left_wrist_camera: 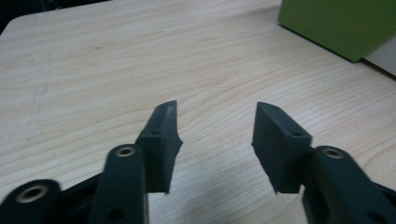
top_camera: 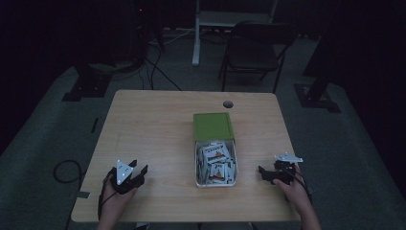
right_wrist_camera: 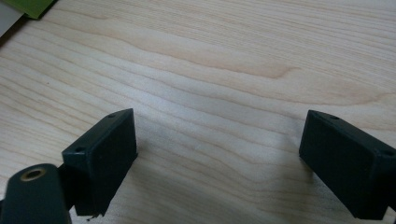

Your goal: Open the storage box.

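Note:
A pale open box [top_camera: 215, 163] full of several small white packets stands at the table's middle front. Its green lid [top_camera: 213, 126] lies just behind it, and the lid's corner [left_wrist_camera: 341, 23] shows at the top right of the left gripper view. My left gripper [top_camera: 139, 172] rests near the front left of the table, open, with bare wood between its jaws [left_wrist_camera: 215, 140]. My right gripper [top_camera: 263, 171] sits near the front right, to the right of the box, open wide over bare wood [right_wrist_camera: 219, 154].
The wooden table [top_camera: 153, 124] has a round cable hole [top_camera: 228, 104] at its back edge. A dark folding chair [top_camera: 253, 52] and stand bases sit on the floor behind. A green sliver [right_wrist_camera: 28, 7] marks the lid in the right gripper view.

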Demonstrator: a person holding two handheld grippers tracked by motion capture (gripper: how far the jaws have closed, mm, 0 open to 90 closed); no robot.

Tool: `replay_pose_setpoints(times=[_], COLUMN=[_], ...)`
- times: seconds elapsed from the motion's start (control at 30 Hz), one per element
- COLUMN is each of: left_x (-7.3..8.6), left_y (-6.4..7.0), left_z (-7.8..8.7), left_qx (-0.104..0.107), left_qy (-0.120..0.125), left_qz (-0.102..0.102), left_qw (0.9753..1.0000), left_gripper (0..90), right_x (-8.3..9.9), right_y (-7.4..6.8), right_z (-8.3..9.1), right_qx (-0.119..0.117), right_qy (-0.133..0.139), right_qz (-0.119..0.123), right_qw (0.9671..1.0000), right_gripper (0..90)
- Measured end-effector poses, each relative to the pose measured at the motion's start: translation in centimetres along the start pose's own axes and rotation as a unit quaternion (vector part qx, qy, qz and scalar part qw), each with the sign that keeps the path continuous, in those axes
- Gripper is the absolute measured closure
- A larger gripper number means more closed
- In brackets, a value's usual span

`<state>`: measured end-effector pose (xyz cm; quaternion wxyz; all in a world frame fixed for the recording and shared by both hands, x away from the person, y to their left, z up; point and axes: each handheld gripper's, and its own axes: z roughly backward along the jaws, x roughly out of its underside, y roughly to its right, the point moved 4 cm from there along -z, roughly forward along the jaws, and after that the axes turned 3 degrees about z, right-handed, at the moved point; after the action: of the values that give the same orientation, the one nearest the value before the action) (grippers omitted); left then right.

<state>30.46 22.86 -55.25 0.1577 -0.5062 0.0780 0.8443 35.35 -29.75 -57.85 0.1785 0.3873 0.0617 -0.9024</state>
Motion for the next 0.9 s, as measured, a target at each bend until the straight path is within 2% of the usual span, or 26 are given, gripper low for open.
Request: replay_pose_setpoints(times=[0.17,0.2,0.27,0.33,0.4,0.5,0.53,0.57,0.6,0.67,0.77,0.8,0.83,0.87,0.9], left_x=[0.1,0.1,0.1,0.4,0.7,1.0,1.3,1.3,1.5,1.5,1.8,2.1,2.2,2.2,2.3], left_y=[-0.5,-0.8,-0.8,-1.0,-1.0,-1.2,-1.4,-1.4,-1.7,-2.0,-2.8,-3.2,-3.5,-3.5,-3.8], left_z=[0.0,0.0,0.0,0.0,-0.1,-0.2,-0.1,-0.1,-0.1,0.0,0.2,0.2,0.3,0.3,0.3], left_qx=[-0.007,-0.007,-0.009,-0.017,-0.019,-0.022,-0.023,-0.023,-0.031,-0.037,-0.061,-0.072,-0.078,-0.078,-0.085], left_qy=[-0.007,-0.01,-0.016,-0.033,-0.049,-0.06,-0.07,-0.07,-0.072,-0.075,-0.093,-0.107,-0.112,-0.112,-0.121], left_qz=[0.018,0.03,0.033,0.029,0.028,0.035,0.046,0.046,0.06,0.063,0.077,0.078,0.081,0.081,0.083], left_qw=[0.9998,0.9995,0.9993,0.9989,0.9982,0.9973,0.9962,0.9962,0.9952,0.9945,0.9908,0.9885,0.9873,0.9873,0.9856], left_gripper=[38.6,33.0,29.6,18.0,16.2,10.8,10.3,10.3,10.2,10.2,10.1,10.1,10.1,10.1,10.1], right_x=[0.0,0.0,0.0,0.0,0.0,0.0,0.0,0.0,0.0,0.0,0.0,0.0,0.0,0.0,0.0], right_y=[0.0,0.0,0.0,0.0,0.0,0.0,0.0,0.0,0.0,0.0,0.0,0.0,0.0,0.0,0.0], right_z=[0.0,0.0,0.0,0.0,0.0,0.0,0.0,0.0,0.0,0.0,0.0,0.0,0.0,0.0,0.0], right_qx=[0.0,0.0,0.0,0.0,0.0,0.0,0.0,0.0,0.0,0.0,0.0,0.0,0.0,0.0,0.0], right_qy=[0.0,0.0,0.0,0.0,0.0,0.0,0.0,0.0,0.0,0.0,0.0,0.0,0.0,0.0,0.0], right_qz=[0.0,0.0,0.0,0.0,0.0,0.0,0.0,0.0,0.0,0.0,0.0,0.0,0.0,0.0,0.0], right_qw=[1.0,1.0,1.0,1.0,1.0,1.0,1.0,1.0,1.0,1.0,1.0,1.0,1.0,1.0,1.0], right_gripper=[10.6,10.6,10.6,10.6,10.6,10.6,10.6,10.6,10.6,10.6,10.6,10.6,10.6,10.6,10.6])
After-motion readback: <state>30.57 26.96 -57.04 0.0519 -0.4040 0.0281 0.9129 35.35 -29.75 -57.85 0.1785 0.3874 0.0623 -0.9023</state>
